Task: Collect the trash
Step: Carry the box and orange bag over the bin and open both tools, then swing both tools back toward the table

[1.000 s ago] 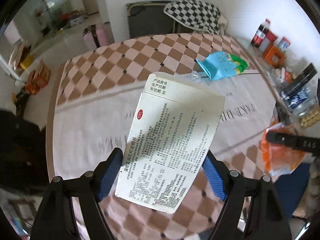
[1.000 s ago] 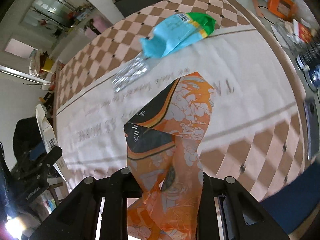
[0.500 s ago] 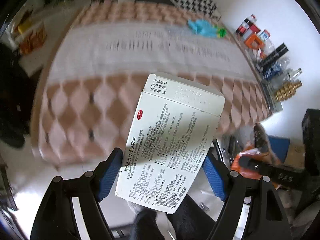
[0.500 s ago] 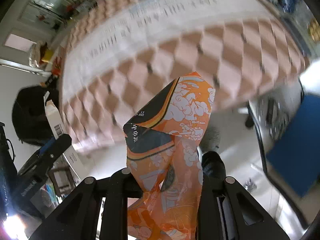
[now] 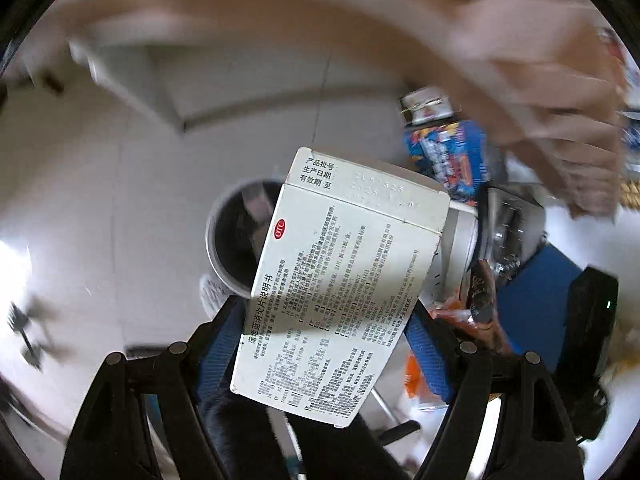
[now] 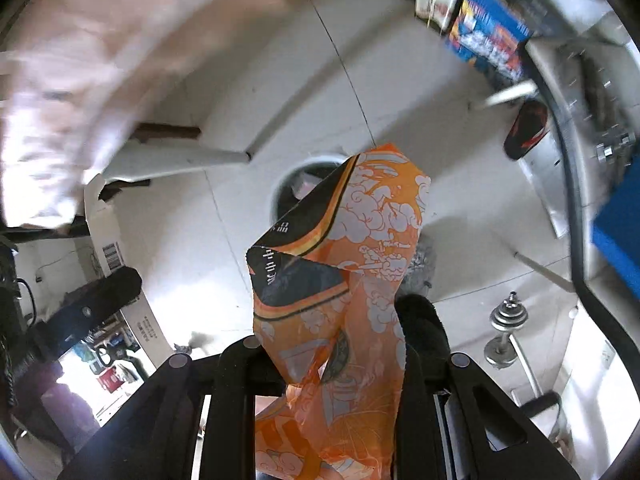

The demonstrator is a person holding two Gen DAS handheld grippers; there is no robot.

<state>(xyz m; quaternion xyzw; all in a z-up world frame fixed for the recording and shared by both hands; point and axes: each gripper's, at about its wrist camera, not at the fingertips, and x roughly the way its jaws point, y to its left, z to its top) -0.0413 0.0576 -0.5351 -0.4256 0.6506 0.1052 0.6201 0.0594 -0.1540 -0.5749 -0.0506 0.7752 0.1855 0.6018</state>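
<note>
— Trash in both of my grippers: what does each one carry?

— My left gripper [image 5: 326, 334] is clamped on a white medicine box [image 5: 340, 280] printed with small black text and a red oval mark, its blue pads [image 5: 426, 350] pressed to the box's two sides. My right gripper [image 6: 332, 354] is clenched around a crumpled orange wrapper [image 6: 344, 280] with white cloud patterns and a dark band.

— And where are those two things?

— Both hang in the air over a pale tiled floor [image 6: 240, 120]. Beneath them stands a round bin [image 5: 234, 240] with a gray rim and a dark inside; in the left view the box covers its right part, and in the right view the wrapper's top overlaps the bin [image 6: 304, 184].

— Anything else nearby?

— A blue printed carton [image 6: 486, 36] sits past the bin, a dumbbell [image 6: 506, 332] lies on the floor to the right, and the blurred checked tablecloth [image 5: 500, 40] fills the upper edge.
</note>
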